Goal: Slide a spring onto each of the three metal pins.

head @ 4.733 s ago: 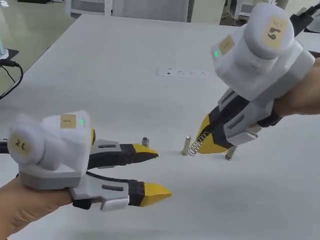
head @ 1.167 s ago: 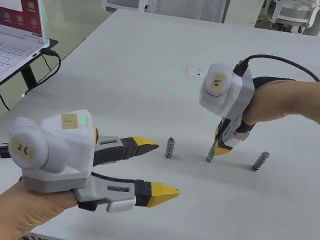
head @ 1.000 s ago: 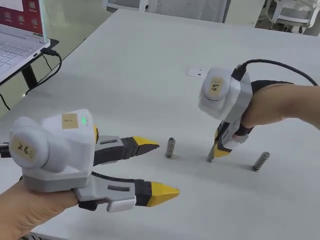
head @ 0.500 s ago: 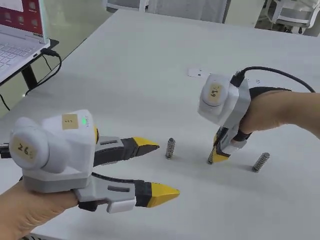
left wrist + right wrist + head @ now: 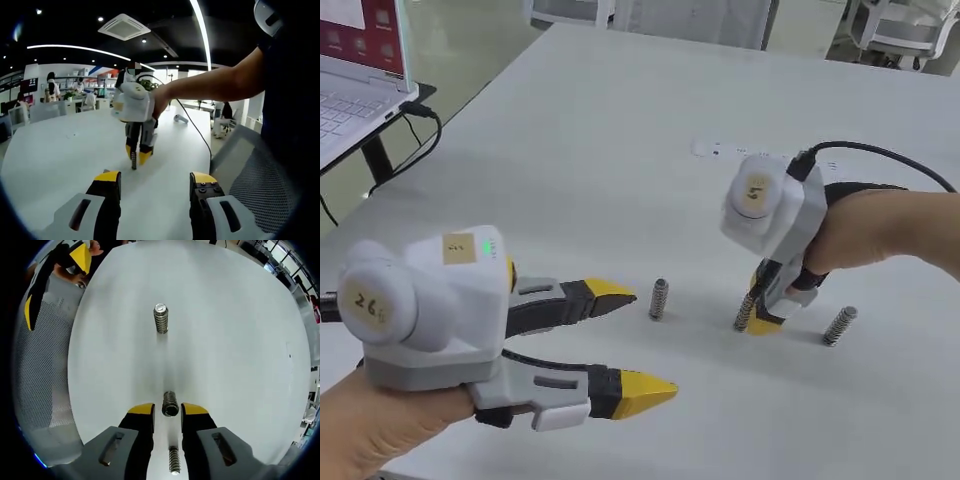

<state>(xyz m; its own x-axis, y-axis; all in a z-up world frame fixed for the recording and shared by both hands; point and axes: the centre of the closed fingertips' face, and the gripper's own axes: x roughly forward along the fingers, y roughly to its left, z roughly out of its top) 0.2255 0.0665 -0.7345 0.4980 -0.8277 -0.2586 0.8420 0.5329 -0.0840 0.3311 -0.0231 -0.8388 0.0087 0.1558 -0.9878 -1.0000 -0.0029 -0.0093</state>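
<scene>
Three short metal pins stand in a row on the white table (image 5: pixel 570 150). The left pin (image 5: pixel 659 299) and the right pin (image 5: pixel 838 325) each carry a spring. My right gripper (image 5: pixel 763 322) points straight down over the middle pin, and a spring (image 5: pixel 746 312) stands there, leaning a little. From above, that spring (image 5: pixel 170 403) sits between the yellow tips of the right gripper (image 5: pixel 168 411) with a thin gap on each side. The jaws are narrowly open. My left gripper (image 5: pixel 630 340) hovers open and empty at the front left, apart from the pins.
A laptop (image 5: pixel 355 50) and a black cable (image 5: pixel 420 110) sit off the table's left edge. A small white label (image 5: pixel 705 148) lies further back. The right gripper's cable (image 5: pixel 860 150) arcs over the hand. A mesh chair (image 5: pixel 250 170) stands beside the table.
Earlier my right gripper held the spring beside a bare middle pin; now the spring stands over that pin. In the last second the right gripper shifted only slightly. The left gripper stayed put.
</scene>
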